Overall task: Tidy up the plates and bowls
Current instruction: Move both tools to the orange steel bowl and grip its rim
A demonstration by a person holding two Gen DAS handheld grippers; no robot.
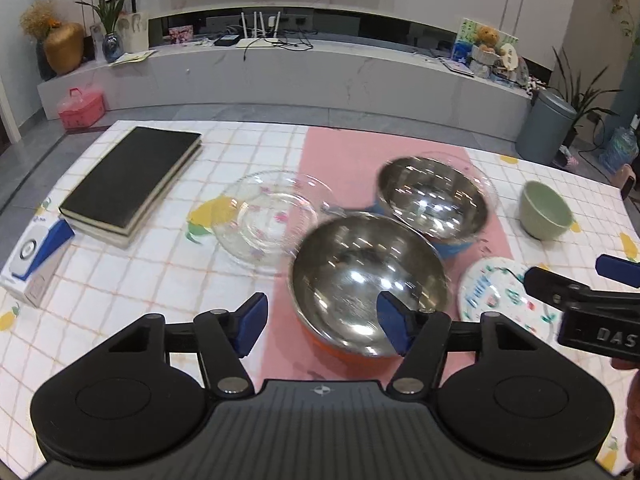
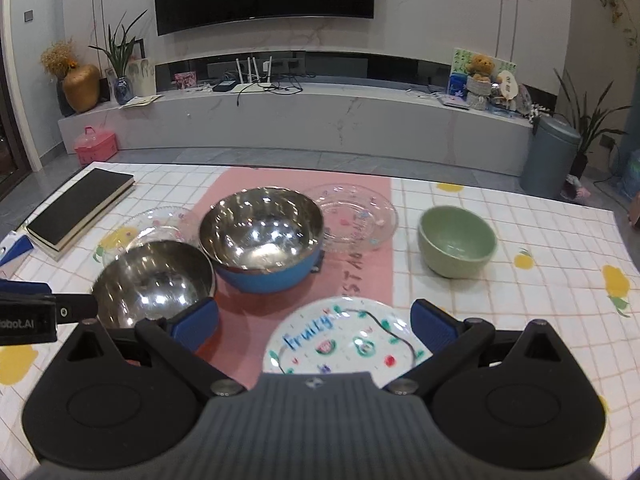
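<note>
I'm hovering my left gripper [image 1: 322,324] with its jaws apart around the near rim of the orange bowl [image 1: 368,280], one blue pad inside the steel basin and one outside it, not pressing. My right gripper [image 2: 314,326] is hanging wide open and empty over the fruit plate [image 2: 348,340] at the near edge of the table [image 2: 540,320]. The blue bowl [image 2: 262,240] is sitting just behind the orange bowl on the pink runner [image 2: 372,276], a glass plate [image 2: 356,216] lying to each side, and the green bowl [image 2: 456,242] is standing apart to the right.
</note>
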